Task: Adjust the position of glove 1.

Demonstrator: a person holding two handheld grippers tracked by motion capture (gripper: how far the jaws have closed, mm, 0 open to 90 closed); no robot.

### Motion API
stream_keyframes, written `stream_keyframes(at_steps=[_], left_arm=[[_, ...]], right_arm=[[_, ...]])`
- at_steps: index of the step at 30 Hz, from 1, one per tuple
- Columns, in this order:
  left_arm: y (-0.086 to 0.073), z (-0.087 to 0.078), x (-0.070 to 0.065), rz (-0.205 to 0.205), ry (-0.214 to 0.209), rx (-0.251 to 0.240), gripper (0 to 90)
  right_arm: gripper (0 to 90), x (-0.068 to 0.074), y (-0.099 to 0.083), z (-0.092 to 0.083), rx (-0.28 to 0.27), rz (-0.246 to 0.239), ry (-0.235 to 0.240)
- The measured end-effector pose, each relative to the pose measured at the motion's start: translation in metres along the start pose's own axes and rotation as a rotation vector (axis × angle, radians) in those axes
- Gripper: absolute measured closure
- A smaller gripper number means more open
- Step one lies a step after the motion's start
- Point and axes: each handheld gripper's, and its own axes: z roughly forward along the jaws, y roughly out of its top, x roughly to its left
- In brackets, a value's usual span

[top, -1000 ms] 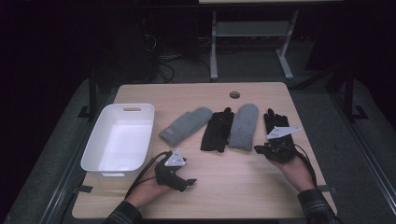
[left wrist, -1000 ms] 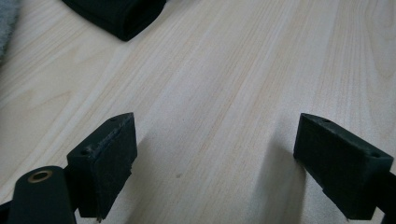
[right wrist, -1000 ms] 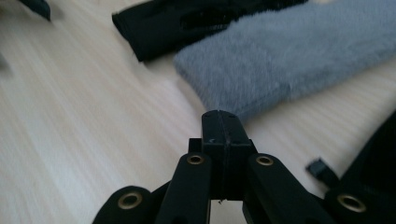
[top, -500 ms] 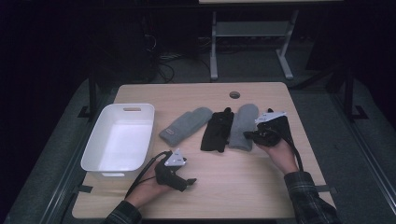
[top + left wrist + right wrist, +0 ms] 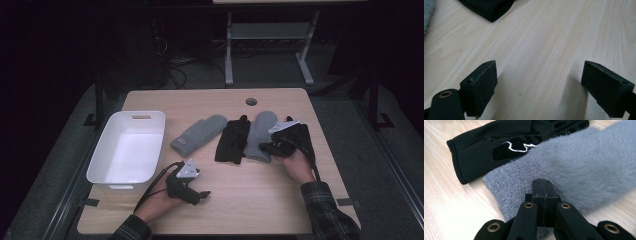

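The fuzzy grey knit mitten (image 5: 574, 170) lies flat on the pale wooden desk (image 5: 260, 200), its ribbed cuff toward the person, touching a black fabric glove (image 5: 499, 147) on one side, with a second grey mitten (image 5: 199, 135) farther left beyond it. The white rectangular plastic tub (image 5: 150, 120) at the desk's left holds nothing. The right claw (image 5: 543, 188) has its jaws pressed together with nothing between them, tips over the mitten's cuff, while the left claw (image 5: 539, 87) rests near the front edge, jaws wide apart over bare wood.
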Motion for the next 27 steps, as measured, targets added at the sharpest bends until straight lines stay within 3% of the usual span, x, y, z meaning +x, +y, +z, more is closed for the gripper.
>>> stream_keyframes(at_steps=[15, 23, 27], left_arm=[[0.000, 0.000, 0.000, -0.001, 0.000, 0.001, 12.5], [0.000, 0.000, 0.000, -0.001, 0.000, -0.001, 12.5], [0.000, 0.000, 0.000, -0.001, 0.002, -0.002, 12.5]], right_arm=[[90.0, 0.007, -0.007, -0.009, 0.027, -0.035, -0.012], [90.0, 0.017, -0.015, -0.018, 0.043, -0.023, 0.015], [90.0, 0.024, -0.020, -0.021, 0.044, -0.042, 0.024]])
